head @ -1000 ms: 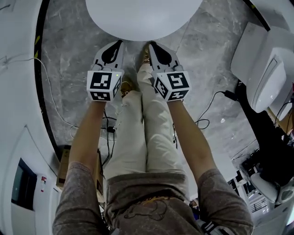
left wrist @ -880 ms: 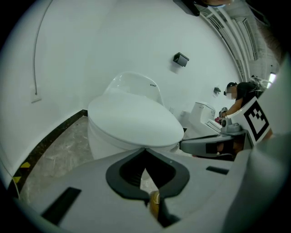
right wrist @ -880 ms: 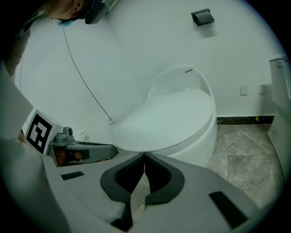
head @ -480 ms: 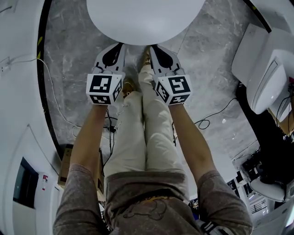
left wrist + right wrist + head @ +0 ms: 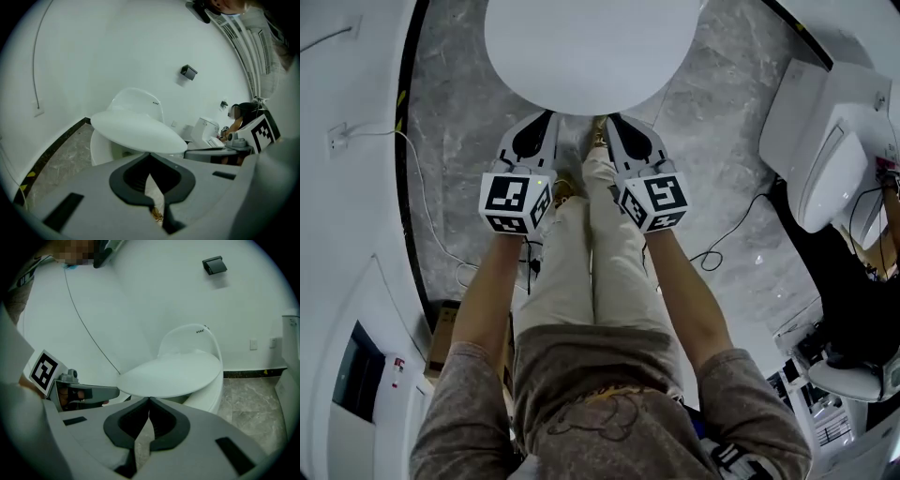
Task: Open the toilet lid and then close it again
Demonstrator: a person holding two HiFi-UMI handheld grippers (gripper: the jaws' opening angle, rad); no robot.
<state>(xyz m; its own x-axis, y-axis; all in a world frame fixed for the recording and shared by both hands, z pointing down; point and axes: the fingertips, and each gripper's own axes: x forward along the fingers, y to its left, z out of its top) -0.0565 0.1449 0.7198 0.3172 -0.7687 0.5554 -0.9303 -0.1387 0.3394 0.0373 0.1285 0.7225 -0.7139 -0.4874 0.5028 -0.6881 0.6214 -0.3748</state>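
Observation:
The white toilet lid lies at the top of the head view, its front edge just past both grippers' tips. In the left gripper view the lid is tilted up, with a gap above the bowl. My left gripper is shut, its tips right under the lid's front rim. My right gripper is shut too, and its tips meet the rim of the lid from below. Nothing is pinched between either pair of jaws.
A second white toilet stands at the right, with a black cable on the marble floor beside it. A white wall with a black skirting curves along the left. A cardboard box sits at lower left. My legs stand between the grippers.
Both grippers have risen side by side. The lid's front edge has come up with them and looks bigger in the head view.

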